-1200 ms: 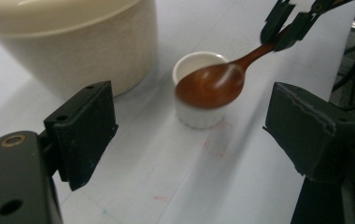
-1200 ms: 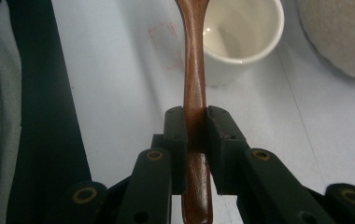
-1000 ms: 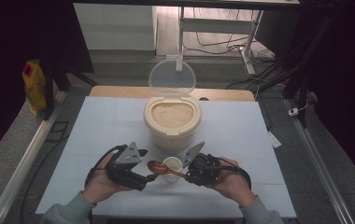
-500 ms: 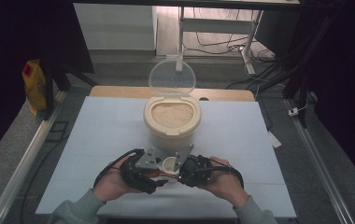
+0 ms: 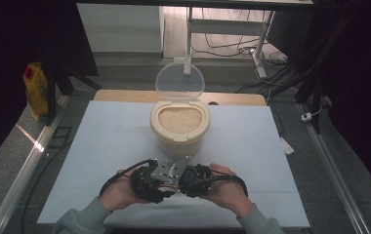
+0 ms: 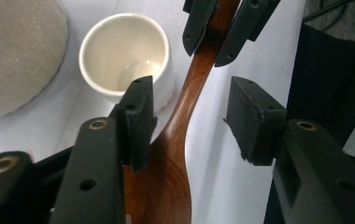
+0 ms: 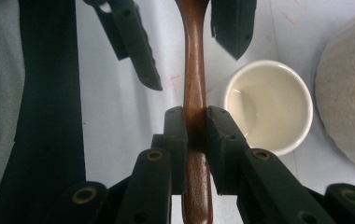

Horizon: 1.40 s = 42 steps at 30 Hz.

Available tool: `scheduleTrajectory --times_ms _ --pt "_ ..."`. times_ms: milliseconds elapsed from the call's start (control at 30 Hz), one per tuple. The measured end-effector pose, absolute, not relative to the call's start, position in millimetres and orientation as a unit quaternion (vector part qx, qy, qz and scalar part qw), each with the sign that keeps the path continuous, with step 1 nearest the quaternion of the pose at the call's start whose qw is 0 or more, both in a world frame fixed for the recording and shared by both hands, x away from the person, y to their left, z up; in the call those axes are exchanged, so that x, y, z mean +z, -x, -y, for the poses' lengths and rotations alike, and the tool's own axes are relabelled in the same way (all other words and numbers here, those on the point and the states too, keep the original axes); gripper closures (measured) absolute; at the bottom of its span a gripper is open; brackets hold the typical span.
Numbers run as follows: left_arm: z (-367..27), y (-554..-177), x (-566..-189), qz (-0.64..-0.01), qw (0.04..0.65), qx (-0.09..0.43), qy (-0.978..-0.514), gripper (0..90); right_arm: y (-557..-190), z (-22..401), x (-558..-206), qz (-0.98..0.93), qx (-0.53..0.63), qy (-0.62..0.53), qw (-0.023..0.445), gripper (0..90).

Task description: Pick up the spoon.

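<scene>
One wooden spoon (image 7: 195, 88) betw. two grippers, one white cup (image 7: 269, 105), one rice tub (image 5: 179, 123).
Near edge of table (image 5: 100, 136): right gripper (image 7: 195, 135) clamped on spoon's handle; left gripper (image 6: 187, 116) jaws just been closing around spoon's neck, one pad touching, other w/ gap. Spoon glossy red-brown, slim handle widening to bowl. Cup empty, just beside it. Beyond: tub w/ rice, clear lid (image 5: 179, 80) up.

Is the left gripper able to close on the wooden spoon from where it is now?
Probably yes. The left gripper already has the wooden spoon between its jaws, which have just been closing; one pad is beside it, the other still apart. Nothing blocks the gap. The right gripper holds the handle steady.
</scene>
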<state>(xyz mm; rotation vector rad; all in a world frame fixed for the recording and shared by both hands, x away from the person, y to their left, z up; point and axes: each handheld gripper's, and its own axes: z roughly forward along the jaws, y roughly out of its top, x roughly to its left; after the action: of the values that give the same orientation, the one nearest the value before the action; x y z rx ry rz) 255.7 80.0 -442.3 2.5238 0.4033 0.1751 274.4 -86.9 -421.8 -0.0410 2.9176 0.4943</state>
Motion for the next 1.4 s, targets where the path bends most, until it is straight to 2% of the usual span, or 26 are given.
scheduleTrajectory --times_ms 33,100,133,433,700,1067,1100,1133,1167,1400 --pt "-80.3 -255.9 -442.4 -0.146 0.28 0.063 -0.947 54.3 -274.7 85.4 -424.9 -0.981 0.179 0.012 0.07 78.0" --pt "-80.9 -255.8 -442.8 -0.141 0.278 0.062 -0.948 56.8 -272.8 83.9 -424.6 -0.981 0.181 0.016 0.069 78.0" --pt "-79.8 -254.0 -444.4 -0.155 0.291 0.061 -0.942 58.8 -272.8 83.4 -424.3 -0.98 0.181 0.022 0.073 78.0" --pt "-83.4 -253.7 -444.7 -0.127 0.266 0.076 -0.953 72.8 -268.7 80.4 -423.8 -0.976 0.193 0.044 0.088 77.9" --pt "-83.8 -253.0 -445.7 -0.104 0.268 0.056 -0.956 79.6 -264.5 81.5 -425.4 -0.971 0.204 0.077 0.101 77.1" --pt "-83.0 -254.1 -448.3 -0.113 0.268 0.059 -0.955 80.3 -265.7 84.5 -427.2 -0.966 0.214 0.087 0.113 75.2" --pt "-83.7 -254.5 -448.6 -0.116 0.27 0.06 -0.954 80.3 -268.9 88.8 -424.8 -0.967 0.222 0.069 0.106 70.1" --pt "-84.3 -255.1 -448.1 -0.117 0.267 0.059 -0.955 80.3 -268.9 88.8 -424.8 -0.967 0.222 0.069 0.106 70.1" --pt "-85.1 -255.8 -448.4 -0.12 0.271 0.059 -0.953 80.3 -274.0 93.0 -423.5 -0.963 0.247 0.04 0.105 64.0" --pt "-91.5 -258.2 -445.5 -0.134 0.282 0.072 -0.947 80.3 -287.5 111.9 -414.1 -0.941 0.322 -0.053 0.095 52.2"
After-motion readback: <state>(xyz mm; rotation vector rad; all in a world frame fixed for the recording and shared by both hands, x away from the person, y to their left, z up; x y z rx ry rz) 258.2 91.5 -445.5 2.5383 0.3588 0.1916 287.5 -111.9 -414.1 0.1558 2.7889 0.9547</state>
